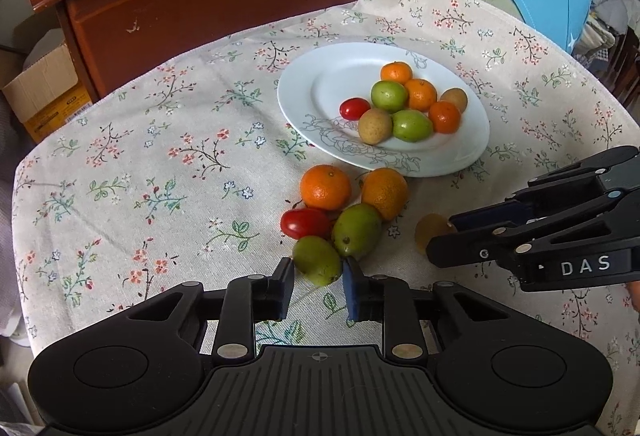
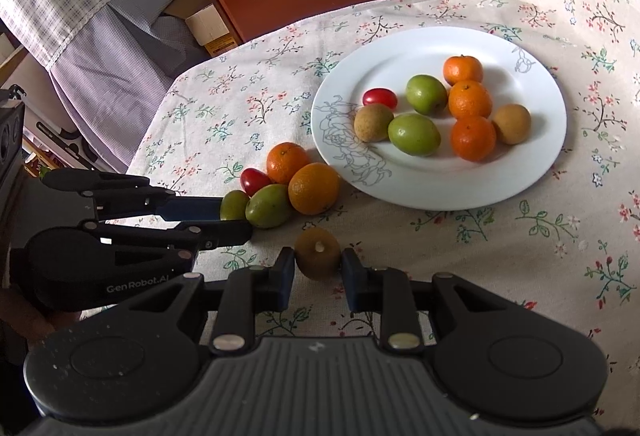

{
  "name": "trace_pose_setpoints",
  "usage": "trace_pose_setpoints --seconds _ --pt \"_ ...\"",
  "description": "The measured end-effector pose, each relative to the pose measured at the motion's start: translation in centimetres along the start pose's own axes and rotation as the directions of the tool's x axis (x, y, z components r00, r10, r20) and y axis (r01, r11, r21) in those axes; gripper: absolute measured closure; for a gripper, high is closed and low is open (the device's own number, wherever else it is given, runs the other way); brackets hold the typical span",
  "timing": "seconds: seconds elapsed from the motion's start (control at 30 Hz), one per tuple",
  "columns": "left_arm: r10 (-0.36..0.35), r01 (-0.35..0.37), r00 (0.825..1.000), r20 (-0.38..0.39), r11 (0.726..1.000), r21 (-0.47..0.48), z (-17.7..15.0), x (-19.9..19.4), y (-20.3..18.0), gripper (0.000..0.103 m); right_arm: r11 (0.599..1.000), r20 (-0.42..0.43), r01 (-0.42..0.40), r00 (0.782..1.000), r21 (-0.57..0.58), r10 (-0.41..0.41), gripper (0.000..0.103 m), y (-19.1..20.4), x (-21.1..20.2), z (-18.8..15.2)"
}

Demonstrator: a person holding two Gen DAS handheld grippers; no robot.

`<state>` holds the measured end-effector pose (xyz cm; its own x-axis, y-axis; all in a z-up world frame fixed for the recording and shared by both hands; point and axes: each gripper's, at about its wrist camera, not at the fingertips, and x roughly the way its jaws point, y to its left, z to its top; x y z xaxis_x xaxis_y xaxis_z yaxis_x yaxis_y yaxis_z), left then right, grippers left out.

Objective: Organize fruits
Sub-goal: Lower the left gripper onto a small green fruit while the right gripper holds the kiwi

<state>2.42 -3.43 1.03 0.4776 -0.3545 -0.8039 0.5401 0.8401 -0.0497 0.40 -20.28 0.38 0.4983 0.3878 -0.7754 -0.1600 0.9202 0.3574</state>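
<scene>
Pick step, both hands; left tool [image 1: 319, 278] clamped on green fruit [image 1: 317, 260] at pile edge on worktop [image 1: 140, 171]; right tool [image 2: 318, 268] grips brown fruit [image 2: 318, 253] — next, lift both clear; carry to plate [image 2: 532, 171].

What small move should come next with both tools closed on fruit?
Probably lift both tools a little, then carry toward the white oval plate. The left tool pinches the nearest small green fruit; the right tool pinches the brown round fruit. Both fruits seem to sit on the floral tablecloth, and the green one touches its neighbours.
</scene>
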Motion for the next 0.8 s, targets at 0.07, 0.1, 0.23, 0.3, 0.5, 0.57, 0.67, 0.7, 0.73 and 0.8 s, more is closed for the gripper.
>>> trace_pose_setpoints --seconds 0.07,0.1,0.23,0.3,0.5,0.57,0.67,0.7,0.73,0.8 --pt "-0.009 0.009 1.0 0.015 1.0 -0.003 0.1 -0.6 0.0 0.08 1.0 0.0 -0.007 1.0 0.004 0.007 0.077 0.0 0.0 0.1" --pt "-0.012 0.012 1.0 0.02 1.0 -0.005 0.2 -0.9 0.0 0.08 1.0 0.0 -0.012 1.0 0.005 0.012 0.077 0.0 0.0 0.1" --pt "-0.013 0.013 0.999 0.029 1.0 0.007 0.4 -1.4 -0.3 0.082 1.0 0.0 -0.028 1.0 -0.006 0.028 0.077 0.2 0.0 0.2" --pt "-0.008 0.007 1.0 0.029 1.0 0.006 0.4 -1.4 -0.4 0.082 1.0 0.001 -0.03 1.0 -0.006 0.03 0.077 0.3 0.0 0.2" --pt "0.024 -0.024 1.0 -0.004 1.0 0.002 0.2 -0.8 -0.1 0.082 1.0 -0.001 -0.029 1.0 0.0 0.029 0.077 0.1 0.0 0.2" --pt "0.016 -0.016 1.0 -0.019 1.0 -0.002 0.0 -0.4 0.0 0.079 1.0 0.0 -0.029 1.0 -0.002 0.029 0.077 0.1 -0.1 0.2" --pt "0.025 -0.025 0.999 -0.034 1.0 0.002 -0.3 0.2 -0.1 0.079 1.0 0.003 -0.029 1.0 -0.004 0.029 0.077 0.2 -0.1 0.2" --pt "0.028 -0.028 0.999 -0.035 1.0 0.002 -0.4 0.3 -0.1 0.079 1.0 0.003 -0.028 1.0 -0.004 0.028 0.077 0.2 -0.1 0.2" --pt "0.029 -0.029 0.999 -0.033 1.0 -0.001 -0.4 0.4 -0.1 0.08 1.0 0.003 -0.028 1.0 -0.004 0.028 0.077 0.2 -0.1 0.2" --pt "0.028 -0.028 0.999 -0.025 1.0 -0.006 -0.4 0.3 -0.2 0.082 1.0 0.005 -0.027 1.0 -0.003 0.027 0.077 0.2 -0.1 0.2"
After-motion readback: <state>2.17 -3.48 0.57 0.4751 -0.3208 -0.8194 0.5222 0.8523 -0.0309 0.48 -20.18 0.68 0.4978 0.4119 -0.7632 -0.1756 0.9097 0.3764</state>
